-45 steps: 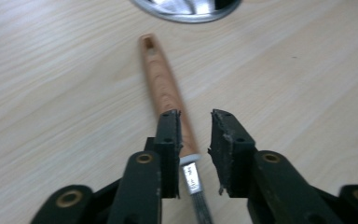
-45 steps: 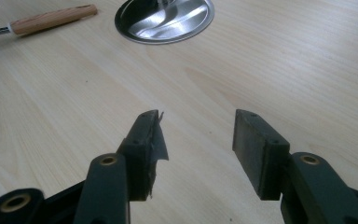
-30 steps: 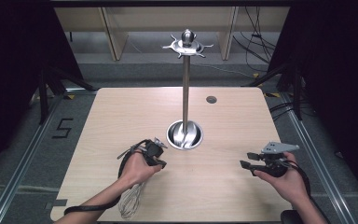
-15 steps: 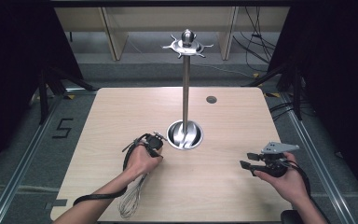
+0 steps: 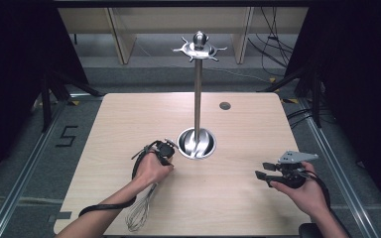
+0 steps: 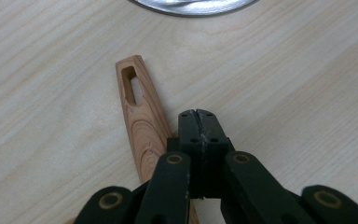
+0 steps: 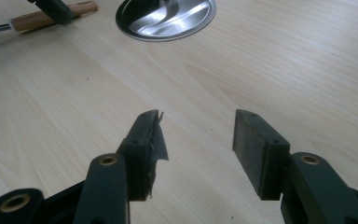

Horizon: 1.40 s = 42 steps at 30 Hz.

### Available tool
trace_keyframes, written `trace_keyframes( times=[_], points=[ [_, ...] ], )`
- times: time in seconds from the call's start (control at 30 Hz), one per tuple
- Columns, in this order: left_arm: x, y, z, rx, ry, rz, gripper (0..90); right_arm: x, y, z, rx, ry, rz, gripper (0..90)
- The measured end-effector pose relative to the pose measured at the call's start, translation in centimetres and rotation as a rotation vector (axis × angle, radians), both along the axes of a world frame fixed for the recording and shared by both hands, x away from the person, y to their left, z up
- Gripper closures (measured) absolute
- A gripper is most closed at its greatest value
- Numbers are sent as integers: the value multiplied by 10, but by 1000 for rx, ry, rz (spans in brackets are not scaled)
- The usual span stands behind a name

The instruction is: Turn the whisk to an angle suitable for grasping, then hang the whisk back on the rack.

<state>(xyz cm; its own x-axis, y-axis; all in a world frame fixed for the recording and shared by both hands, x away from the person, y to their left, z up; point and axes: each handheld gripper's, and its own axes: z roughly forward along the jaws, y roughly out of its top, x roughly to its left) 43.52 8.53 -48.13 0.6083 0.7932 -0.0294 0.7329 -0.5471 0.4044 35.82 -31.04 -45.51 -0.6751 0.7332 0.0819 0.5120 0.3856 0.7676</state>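
The wooden table [image 5: 129,124] takes up the middle of the high view, and a tall steel utensil stand [image 5: 197,94] rises from its centre on a round dished base [image 5: 197,144], hooks fanned out at the top. Down at the near left edge lies a whisk [image 5: 140,212], wire end toward the person, its wooden handle [image 6: 141,112] pointing up toward the base and stopping just short of it. The left gripper [image 6: 199,122] sits right over that handle end, jaws pressed together, touching flat against each other just beside the wood rather than around it, with the handle's hanging slot clear ahead of them. Over on the right, the right gripper [image 7: 196,135] hovers low over bare table, jaws spread wide with nothing between them.
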Motion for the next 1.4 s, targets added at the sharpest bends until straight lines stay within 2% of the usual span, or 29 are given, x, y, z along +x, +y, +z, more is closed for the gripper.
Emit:
trace_keyframes(
  times=[0.07, 0.1, 0.33, 0.37, 0.4, 0.47, 0.53, 0.63, 0.67, 0.7, 0.73, 0.8, 0.83, 0.87, 0.93, 0.97, 1.0, 1.03, 1.1, 1.13, 1.23, 1.3, 1.33, 1.4],
  points=[
    [3, 2, 0, -1, -3, 24, 895, 0, -1, 0, -11, -5, -2, 517],
    [5, 4, 0, -1, -5, 35, 895, 0, -1, 0, -4, 7, 2, 517],
    [21, 19, 3, -3, -15, 125, 895, 0, 0, 0, 1, 7, -1, 516],
    [22, 22, 4, -2, -19, 130, 895, -2, 0, 1, 4, 30, -17, 516],
    [24, 24, 4, 0, -24, 142, 895, -2, 0, 1, 4, 30, -17, 516],
    [26, 31, 6, 13, -16, 140, 894, -1, -1, 0, 5, 23, -5, 516],
    [27, 35, 5, -2, -12, 153, 893, -1, -1, -1, 8, 21, -6, 516],
    [29, 39, 6, 6, -18, 153, 888, -1, -1, -1, 6, 22, -8, 515],
    [29, 40, 6, -3, -18, 158, 888, -1, -1, -1, 6, 22, -8, 515],
    [28, 42, 8, -16, -31, 137, 854, -1, -2, -1, 3, 28, -15, 515],
    [28, 42, 8, -16, -31, 137, 831, -1, -2, -1, 3, 28, -15, 515],
    [24, 44, 14, -46, -50, 150, 810, -1, -2, -2, 10, 23, -19, 514],
    [22, 46, 17, -62, -64, 157, 793, 0, -4, -2, -2, 2, -15, 514],
    [20, 49, 20, -82, -81, 165, 744, -1, -4, -2, 10, 34, -23, 513],
    [15, 57, 26, -131, -104, 175, 712, 0, -4, -3, 2, 28, -19, 514],
    [11, 65, 32, -141, -109, 191, 641, 0, -5, -3, 7, 32, -24, 513],
    [11, 65, 32, -141, -109, 191, 602, 0, -5, -3, 7, 32, -24, 513],
    [10, 69, 34, -145, -106, 200, 602, 0, -5, -3, 14, 27, -28, 513],
    [7, 76, 37, -166, -111, 226, 528, 0, -4, -2, 5, 17, -29, 513],
    [5, 79, 38, -173, -111, 245, 528, 0, -4, -2, 5, 17, -29, 513],
    [3, 84, 36, -161, -96, 260, 487, 2, -2, 0, -3, -1, -15, 513],
    [1, 84, 33, -139, -78, 260, 452, 0, 2, 0, -7, 20, -12, 512],
    [1, 84, 33, -139, -78, 260, 444, 1, 2, 0, -17, -5, -3, 512],
    [0, 81, 33, -134, -55, 280, 437, 2, 1, 0, -23, -3, 3, 512]
  ],
)
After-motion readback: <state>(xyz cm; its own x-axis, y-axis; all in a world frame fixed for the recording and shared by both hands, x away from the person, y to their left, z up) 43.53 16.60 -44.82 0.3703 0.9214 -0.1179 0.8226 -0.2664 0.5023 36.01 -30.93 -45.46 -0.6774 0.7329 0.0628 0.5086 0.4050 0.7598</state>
